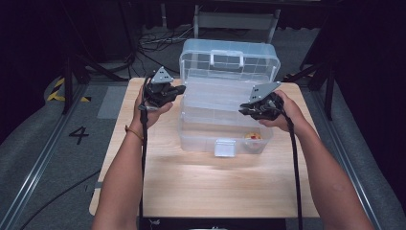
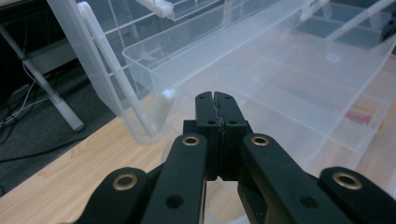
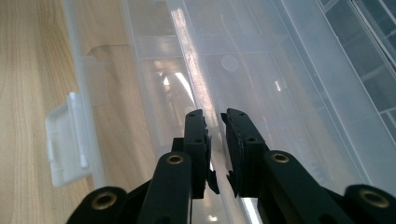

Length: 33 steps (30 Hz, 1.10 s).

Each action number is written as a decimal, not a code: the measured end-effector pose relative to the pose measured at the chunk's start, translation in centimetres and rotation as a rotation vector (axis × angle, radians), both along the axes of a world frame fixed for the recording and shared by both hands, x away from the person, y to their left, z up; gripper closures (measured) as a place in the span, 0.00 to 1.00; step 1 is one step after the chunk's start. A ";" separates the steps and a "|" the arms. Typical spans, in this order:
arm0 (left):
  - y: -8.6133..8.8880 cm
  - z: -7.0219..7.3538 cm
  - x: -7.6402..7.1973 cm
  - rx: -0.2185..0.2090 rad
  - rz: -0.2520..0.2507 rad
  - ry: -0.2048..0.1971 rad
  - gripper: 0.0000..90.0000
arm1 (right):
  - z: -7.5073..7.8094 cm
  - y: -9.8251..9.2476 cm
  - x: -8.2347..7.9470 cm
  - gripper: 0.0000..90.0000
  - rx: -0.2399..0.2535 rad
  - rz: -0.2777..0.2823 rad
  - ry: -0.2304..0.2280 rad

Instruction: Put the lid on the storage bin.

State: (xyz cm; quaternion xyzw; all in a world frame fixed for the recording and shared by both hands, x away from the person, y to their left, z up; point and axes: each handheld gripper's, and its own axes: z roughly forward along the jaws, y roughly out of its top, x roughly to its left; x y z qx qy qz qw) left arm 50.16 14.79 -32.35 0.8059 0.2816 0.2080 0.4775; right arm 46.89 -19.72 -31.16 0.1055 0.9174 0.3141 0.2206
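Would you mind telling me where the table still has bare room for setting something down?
The wooden table is bare between the clear plastic box and the near edge. Narrower strips flank the box, where the left gripper and right gripper crowd in.

1. Surface [image 1: 201,191]: light wood-grain top, pale glare patch near its middle.
2. Floor [image 1: 48,139]: grey carpet, a black numeral "4" [image 1: 79,135] marked at left.
3. Metal floor rail [image 1: 36,177]: runs diagonally beside the surface on the left.
4. Yellow-black hazard tape [image 1: 60,90]: far left.
5. Loose black cables [image 1: 153,43]: behind the surface.
6. Grey frame [image 1: 234,21]: at back.
7. Surroundings: dark, unlit.
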 end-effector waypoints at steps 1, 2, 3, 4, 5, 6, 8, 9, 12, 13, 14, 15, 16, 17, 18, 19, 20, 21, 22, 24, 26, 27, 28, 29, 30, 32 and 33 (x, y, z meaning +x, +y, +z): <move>-0.1 0.1 0.1 -0.008 0.003 -0.005 1.00 | 0.0 0.0 0.0 0.88 -0.001 0.000 -0.001; -0.1 0.1 0.2 -0.017 0.004 -0.005 1.00 | -0.1 0.0 -0.2 0.88 0.000 0.000 -0.002; -0.1 0.2 0.3 -0.022 0.006 -0.005 1.00 | -0.1 0.0 -0.2 0.88 0.000 0.000 -0.002; -0.1 0.3 0.4 -0.019 0.008 -0.009 1.00 | -0.2 0.0 -0.3 0.88 0.002 0.000 -0.001; -0.1 0.3 0.4 -0.026 0.011 -0.016 1.00 | -0.3 0.0 -0.4 0.88 0.001 0.003 -0.002; -0.1 0.3 0.5 -0.033 0.006 -0.007 1.00 | -0.3 0.0 -0.4 0.88 0.001 0.003 -0.002; -0.2 0.4 0.6 -0.040 0.013 -0.009 1.00 | -0.4 -0.1 -0.5 0.88 0.002 0.003 0.004; -0.1 0.5 0.7 -0.051 0.014 -0.009 1.00 | -0.5 -0.1 -0.5 0.88 0.004 0.011 0.002; 0.0 0.7 0.7 -0.060 0.014 -0.015 1.00 | -0.6 -0.1 -0.7 0.88 0.004 0.010 0.002; 0.0 0.9 0.7 -0.058 0.014 -0.016 1.00 | -0.6 -0.1 -0.7 0.88 0.003 0.011 0.000; 0.0 1.0 0.7 -0.053 0.015 -0.021 1.00 | -0.6 -0.2 -0.8 0.88 0.002 0.012 -0.001; 0.1 1.1 0.7 -0.055 0.014 -0.020 1.00 | -0.7 -0.2 -0.8 0.87 0.002 0.014 -0.001; 0.1 1.2 0.7 -0.056 0.014 -0.021 1.00 | -0.7 -0.2 -0.9 0.87 0.004 0.014 0.000; 0.1 1.3 0.7 -0.056 0.010 -0.017 1.00 | -0.8 -0.2 -0.9 0.87 0.006 0.014 0.004; 0.1 1.3 0.6 -0.051 0.009 -0.019 1.00 | -0.9 -0.2 -1.0 0.87 0.006 0.017 0.001; 0.1 1.4 0.6 -0.045 0.013 -0.026 1.00 | -0.9 -0.3 -1.0 0.87 0.005 0.018 0.002; 0.1 1.5 0.6 -0.048 0.010 -0.023 1.00 | -1.0 -0.3 -1.1 0.87 0.008 0.016 0.000; 0.1 1.6 0.5 -0.047 0.009 -0.024 1.00 | -1.0 -0.3 -1.2 0.87 0.004 0.020 0.000; 0.2 1.6 0.5 -0.047 0.013 -0.027 1.00 | -1.1 -0.3 -1.2 0.87 0.004 0.019 -0.001; 0.3 1.7 0.4 -0.043 0.016 -0.030 1.00 | -1.2 -0.4 -1.4 0.87 0.002 0.017 -0.003; 0.4 1.9 0.4 -0.034 0.023 -0.038 1.00 | -1.3 -0.5 -1.6 0.86 -0.004 0.016 -0.006; 0.5 1.9 0.3 -0.037 0.019 -0.037 1.00 | -1.3 -0.7 -1.7 0.86 -0.007 0.018 -0.007; 0.6 1.9 0.3 -0.035 0.016 -0.036 1.00 | -1.4 -0.9 -1.7 0.86 -0.008 0.017 -0.003; 0.6 1.9 0.2 -0.031 0.013 -0.034 1.00 | -1.4 -1.2 -1.8 0.86 -0.004 0.014 0.001; 0.6 2.0 0.2 -0.025 0.013 -0.034 1.00 | -1.5 -1.4 -1.8 0.86 0.000 0.010 0.003; 0.7 2.0 0.2 -0.030 0.006 -0.036 1.00 | -1.5 -1.8 -2.0 0.86 -0.001 0.006 -0.002; 0.6 2.1 0.1 -0.030 0.006 -0.037 1.00 | -1.5 -1.9 -2.1 0.86 -0.005 0.002 -0.005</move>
